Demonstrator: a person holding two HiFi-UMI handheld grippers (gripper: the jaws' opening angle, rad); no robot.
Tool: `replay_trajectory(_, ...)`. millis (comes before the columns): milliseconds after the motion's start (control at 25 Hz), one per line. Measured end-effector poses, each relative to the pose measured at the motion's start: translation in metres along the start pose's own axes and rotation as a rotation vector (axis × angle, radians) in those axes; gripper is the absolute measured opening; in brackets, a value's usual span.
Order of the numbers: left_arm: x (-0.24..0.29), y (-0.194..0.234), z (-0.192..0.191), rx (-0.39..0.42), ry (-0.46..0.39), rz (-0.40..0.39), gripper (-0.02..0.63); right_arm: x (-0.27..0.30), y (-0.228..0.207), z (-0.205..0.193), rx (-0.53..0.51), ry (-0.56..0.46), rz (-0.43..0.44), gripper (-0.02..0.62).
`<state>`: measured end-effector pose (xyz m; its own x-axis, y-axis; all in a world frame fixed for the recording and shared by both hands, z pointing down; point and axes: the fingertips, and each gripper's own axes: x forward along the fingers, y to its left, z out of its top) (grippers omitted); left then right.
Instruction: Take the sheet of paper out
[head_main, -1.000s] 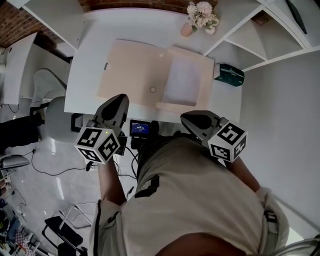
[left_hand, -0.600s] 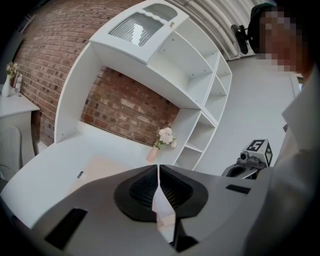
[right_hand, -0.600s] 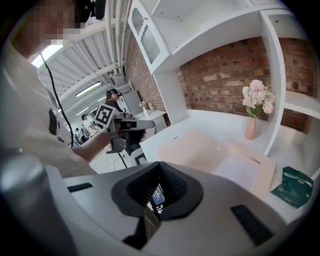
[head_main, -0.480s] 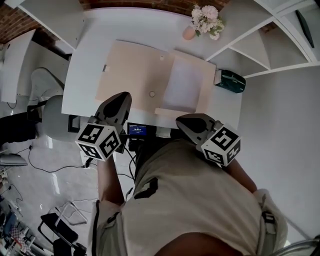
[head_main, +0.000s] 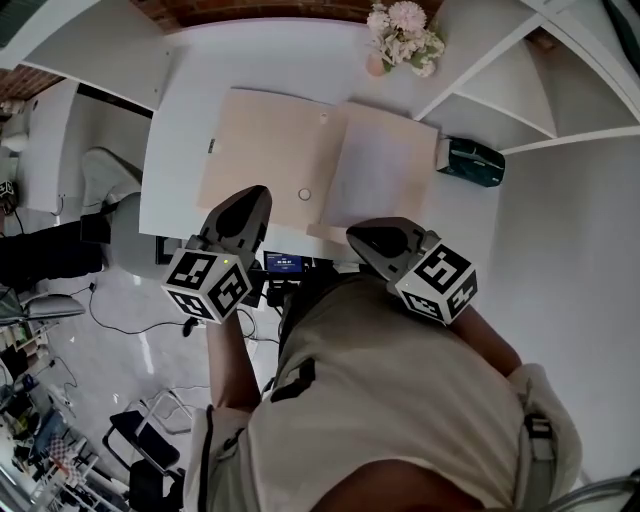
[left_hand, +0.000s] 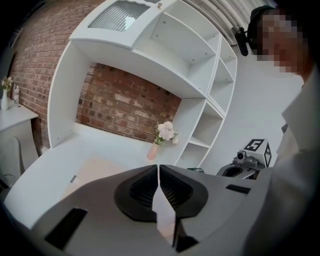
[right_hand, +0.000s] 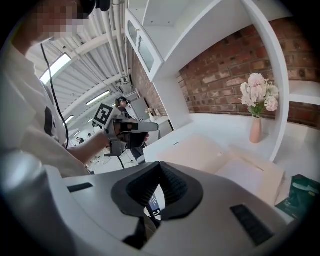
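An open beige folder (head_main: 265, 150) lies flat on the white desk (head_main: 180, 120). Its right half holds a pale sheet of paper (head_main: 375, 170), tucked behind a low beige flap. My left gripper (head_main: 250, 197) hovers at the desk's front edge, over the folder's near left corner, jaws shut and empty. My right gripper (head_main: 362, 236) is at the front edge just below the sheet, also shut with nothing in it. In the left gripper view the pads (left_hand: 158, 172) meet, with the folder (left_hand: 92, 167) beyond. The right gripper view shows closed jaws (right_hand: 160, 167) and the sheet (right_hand: 245, 172) ahead.
A pink vase of flowers (head_main: 398, 35) stands at the desk's back. White shelves rise on the right, with a dark green box (head_main: 475, 160) in one bay. A small lit screen (head_main: 285, 263) sits below the desk's front edge. A grey chair (head_main: 125, 235) is at the left.
Both grippers have moved forward toward the desk's front edge, the right one closing in under the sheet. Both stayed shut.
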<state>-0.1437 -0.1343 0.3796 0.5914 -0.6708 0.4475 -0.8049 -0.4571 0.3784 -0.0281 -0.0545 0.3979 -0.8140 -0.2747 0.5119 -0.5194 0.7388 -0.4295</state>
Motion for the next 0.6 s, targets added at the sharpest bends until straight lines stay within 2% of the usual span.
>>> replay_trajectory(200,0.016,-0.009,-0.018,-0.015,0.058,-0.031,0.025,-0.014,-0.016,-0.006,0.023,0.004,-0.051,0.018)
replay_trajectory(400,0.033,-0.008,-0.019,-0.053,0.036,-0.058,0.025,-0.024,-0.025,-0.022,0.029,0.035,-0.095,0.018)
replay_trajectory(600,0.028,-0.002,-0.019,-0.062,0.008,-0.052,0.025,-0.017,-0.017,-0.024,-0.001,0.071,-0.092,0.018)
